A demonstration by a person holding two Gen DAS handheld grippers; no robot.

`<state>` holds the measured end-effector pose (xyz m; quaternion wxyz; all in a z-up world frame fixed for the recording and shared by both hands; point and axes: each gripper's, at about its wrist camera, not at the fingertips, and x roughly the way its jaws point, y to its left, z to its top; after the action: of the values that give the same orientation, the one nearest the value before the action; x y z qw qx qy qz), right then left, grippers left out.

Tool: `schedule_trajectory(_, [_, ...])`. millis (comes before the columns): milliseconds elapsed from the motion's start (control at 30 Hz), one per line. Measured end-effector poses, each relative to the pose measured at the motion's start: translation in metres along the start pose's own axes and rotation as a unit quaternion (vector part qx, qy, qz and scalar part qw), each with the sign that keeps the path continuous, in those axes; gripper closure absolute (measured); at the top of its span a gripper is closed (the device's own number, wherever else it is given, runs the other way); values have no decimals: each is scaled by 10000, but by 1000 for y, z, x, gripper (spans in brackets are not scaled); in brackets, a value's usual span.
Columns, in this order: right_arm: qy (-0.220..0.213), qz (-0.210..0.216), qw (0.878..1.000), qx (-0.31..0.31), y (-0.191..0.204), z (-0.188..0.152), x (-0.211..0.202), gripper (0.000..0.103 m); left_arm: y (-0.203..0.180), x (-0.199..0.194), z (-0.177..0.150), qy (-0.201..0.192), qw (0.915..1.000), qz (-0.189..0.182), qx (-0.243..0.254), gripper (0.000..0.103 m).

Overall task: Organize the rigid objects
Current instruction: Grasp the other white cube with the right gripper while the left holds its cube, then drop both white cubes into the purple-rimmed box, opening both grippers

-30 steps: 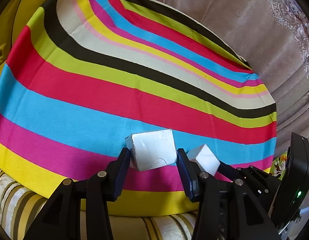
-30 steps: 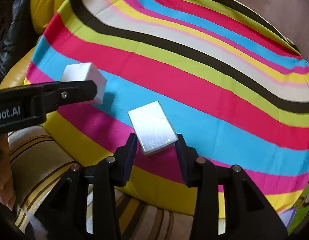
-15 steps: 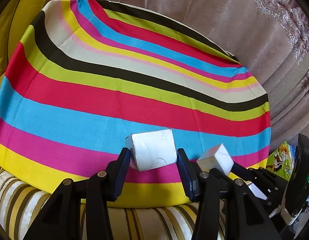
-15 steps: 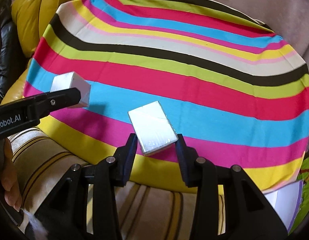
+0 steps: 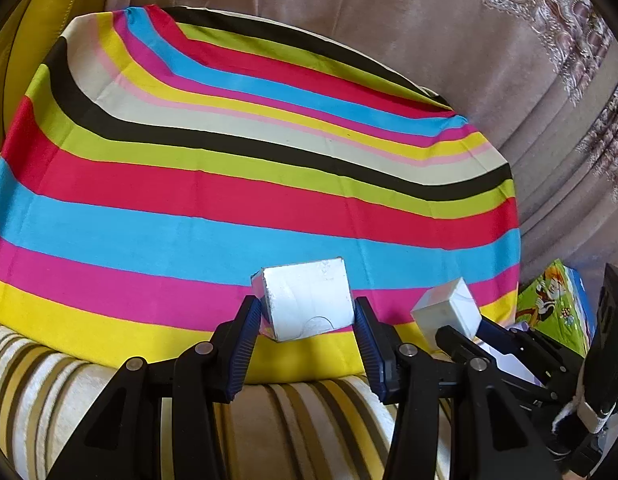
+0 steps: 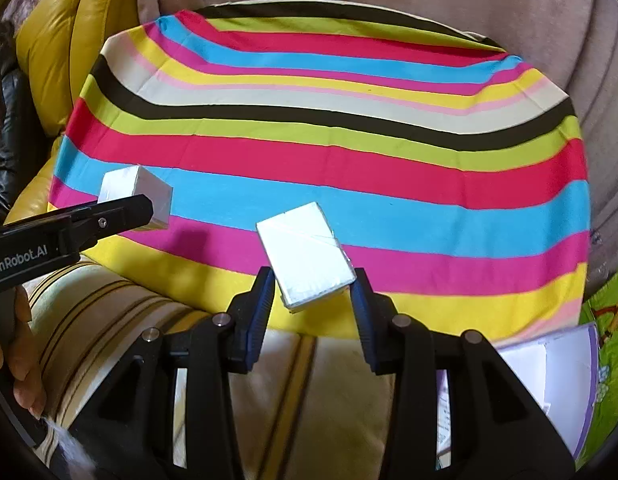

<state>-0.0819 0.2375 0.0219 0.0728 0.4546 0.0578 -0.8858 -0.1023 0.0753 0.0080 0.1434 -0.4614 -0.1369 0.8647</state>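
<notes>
A white cube-like box point(image 5: 307, 304) sits tilted between the blue pads of my left gripper point(image 5: 307, 314), which is shut on it above the near edge of the striped cloth point(image 5: 229, 208). My right gripper point(image 6: 312, 284) is shut on a flatter white box point(image 6: 305, 264), also held off the cloth point(image 6: 329, 152). In the left wrist view the right gripper point(image 5: 455, 332) and its box point(image 5: 445, 312) show at the right. In the right wrist view the left gripper point(image 6: 147, 210) and its box point(image 6: 135, 194) show at the left.
The bright striped cloth covers a round surface. A beige striped cushion point(image 6: 121, 320) lies along its near edge, a yellow leather cushion point(image 6: 61, 40) at the far left. A green cartoon box point(image 5: 553, 304) and white papers point(image 6: 549, 376) lie at the right. A hand point(image 6: 13, 368) holds the left gripper.
Both grippers have drawn back and up from the cloth with their boxes still held. More of the beige cushion, the cloth's whole outline and the green box now show.
</notes>
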Motion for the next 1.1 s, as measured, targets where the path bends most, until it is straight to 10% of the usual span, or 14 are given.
schedule_trajectory(1100, [-41,-853,9874,1334,-129,-102,-87,60,-136,4,-64,681,9855,-906,1265,55])
